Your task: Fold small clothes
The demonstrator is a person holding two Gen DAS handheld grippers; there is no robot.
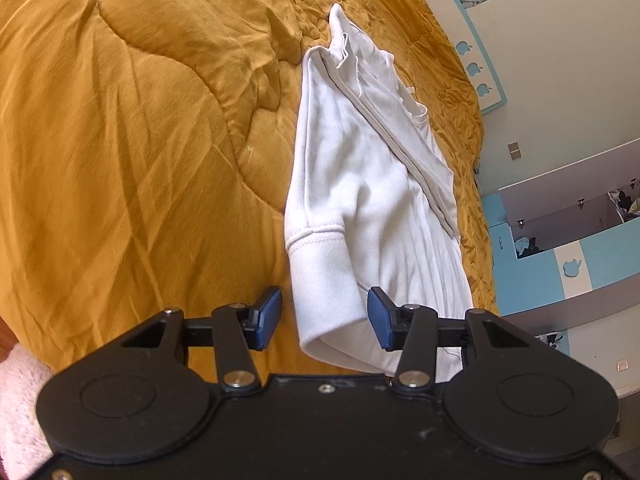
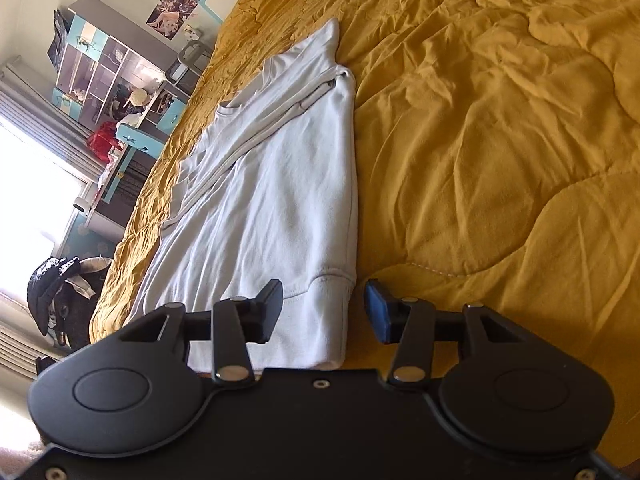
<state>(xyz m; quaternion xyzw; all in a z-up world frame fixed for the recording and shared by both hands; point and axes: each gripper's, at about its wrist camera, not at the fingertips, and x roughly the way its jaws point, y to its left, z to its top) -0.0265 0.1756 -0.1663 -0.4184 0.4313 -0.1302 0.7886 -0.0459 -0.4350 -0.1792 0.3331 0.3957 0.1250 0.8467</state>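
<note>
A white sweatshirt [image 1: 360, 184] lies partly folded lengthwise on a mustard quilt [image 1: 132, 128], its ribbed hem toward me. In the left wrist view my left gripper [image 1: 324, 316] stands open astride the near hem corner. The left blue pad [image 1: 269, 316] is clear of the cloth and the right pad [image 1: 379, 318] is at its edge. In the right wrist view the same sweatshirt [image 2: 280, 184] runs away from me. My right gripper [image 2: 324, 310] is open around its other hem corner, with neither pad pressing on the cloth.
The quilt [image 2: 500, 140] covers the whole bed. A pink fluffy cloth [image 1: 16, 400] sits at the near left. Blue and white cabinets [image 1: 560, 248] stand past the bed's right edge. In the right wrist view, shelves [image 2: 100, 68], a bright window [image 2: 32, 168] and a dark bag [image 2: 60, 292] lie beyond the left edge.
</note>
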